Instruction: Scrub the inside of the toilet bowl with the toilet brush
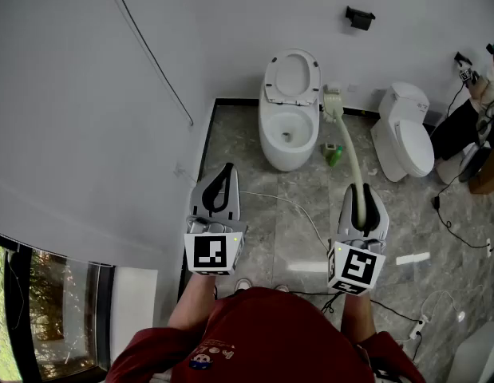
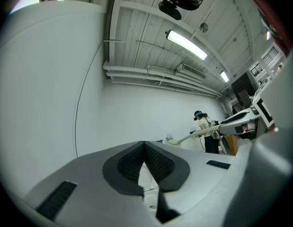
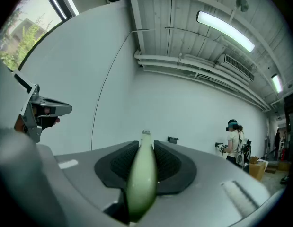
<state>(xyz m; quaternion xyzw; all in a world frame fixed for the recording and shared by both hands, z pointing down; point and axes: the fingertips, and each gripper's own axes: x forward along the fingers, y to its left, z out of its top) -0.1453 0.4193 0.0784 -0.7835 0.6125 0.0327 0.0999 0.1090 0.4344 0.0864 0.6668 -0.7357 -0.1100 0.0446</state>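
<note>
A white toilet stands against the far wall with its lid up and its bowl open. My right gripper is shut on the pale green handle of the toilet brush. The handle runs forward and its head hangs in the air just right of the bowl's rim, outside the bowl. In the right gripper view the handle is pinched between the dark pads. My left gripper is held level to the left, shut with nothing in it. From there the brush shows in the distance.
A small green holder sits on the floor right of the toilet. A second toilet with its lid down stands further right. Cables cross the grey tiled floor. A white wall runs along the left. A person stands far off.
</note>
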